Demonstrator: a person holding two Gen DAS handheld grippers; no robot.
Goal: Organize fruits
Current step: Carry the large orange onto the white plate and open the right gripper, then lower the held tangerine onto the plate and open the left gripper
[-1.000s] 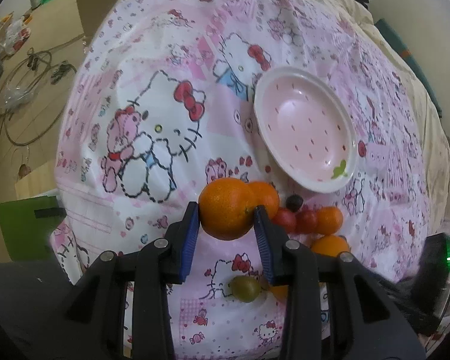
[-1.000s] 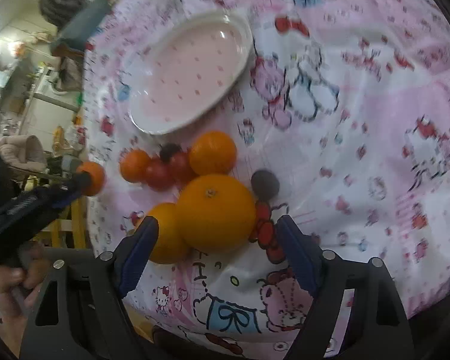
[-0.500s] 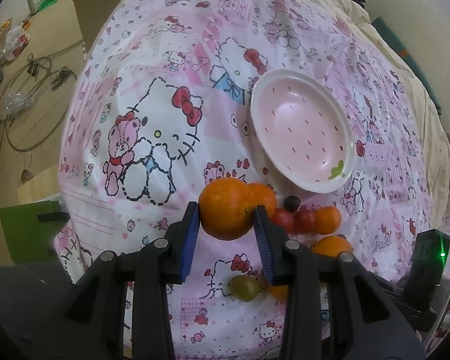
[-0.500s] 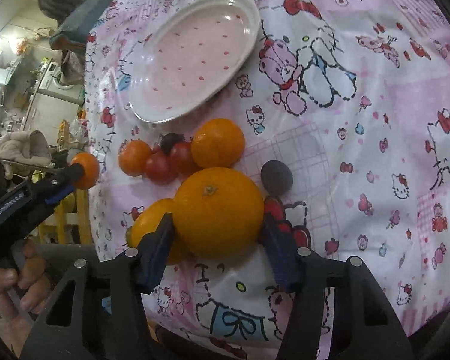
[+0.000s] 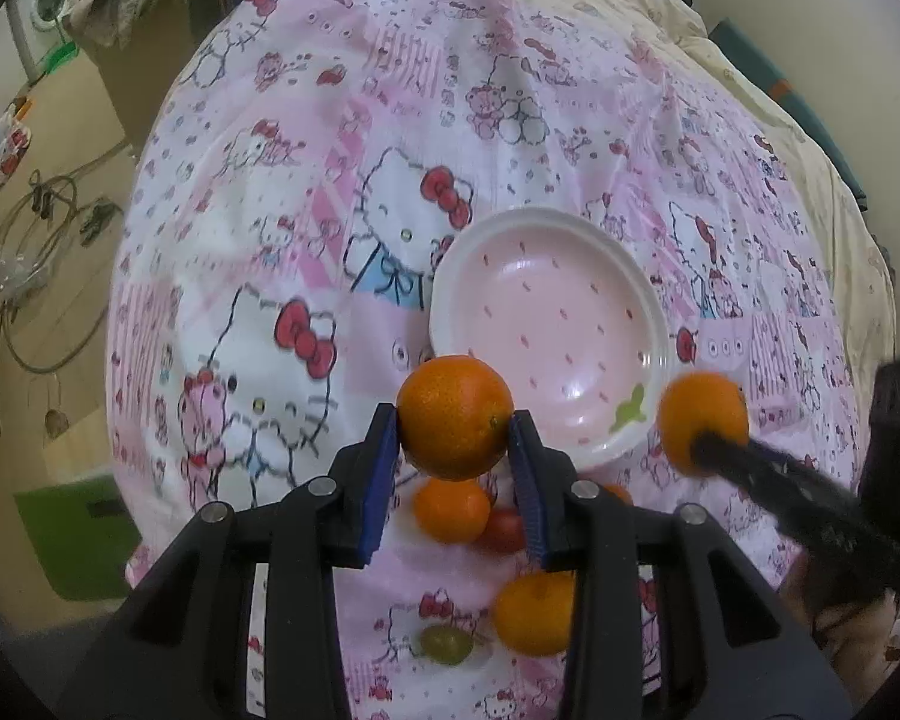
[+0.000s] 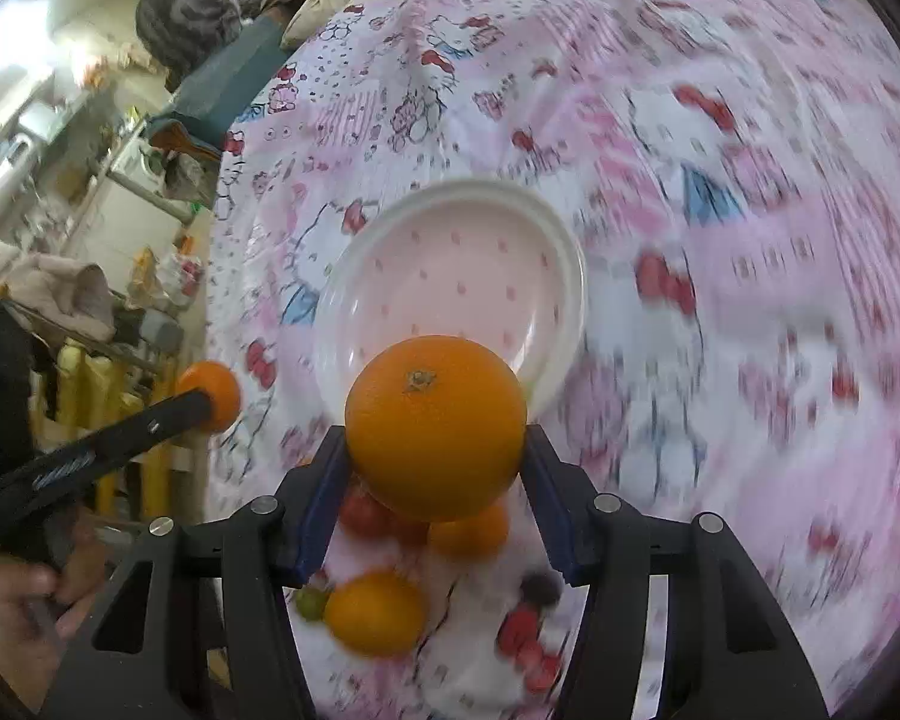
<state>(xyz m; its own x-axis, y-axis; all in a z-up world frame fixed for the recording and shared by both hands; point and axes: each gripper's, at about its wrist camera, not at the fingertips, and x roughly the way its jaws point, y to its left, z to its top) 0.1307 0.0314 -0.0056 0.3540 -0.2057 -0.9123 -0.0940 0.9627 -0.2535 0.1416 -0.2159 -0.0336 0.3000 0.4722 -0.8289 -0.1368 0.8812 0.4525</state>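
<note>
My left gripper (image 5: 455,450) is shut on a small orange (image 5: 455,408) and holds it in the air just short of the pink plate (image 5: 654,324). My right gripper (image 6: 435,462) is shut on a large orange (image 6: 435,426) and holds it above the near rim of the same plate (image 6: 570,264). The plate holds no fruit. The right gripper and its orange (image 5: 702,420) show at the right of the left wrist view. The left gripper's orange (image 6: 213,393) shows at the left of the right wrist view.
Loose fruit lies on the Hello Kitty cloth (image 5: 270,276) below the grippers: an orange (image 5: 450,507), another orange (image 5: 531,612), red tomatoes (image 5: 501,531), a green grape (image 5: 447,645) and a dark grape (image 6: 540,588). Floor cables (image 5: 36,252) lie left of the table.
Both grippers rose and moved toward the plate with their oranges. The right gripper closed on the large orange and lifted it off the cloth.
</note>
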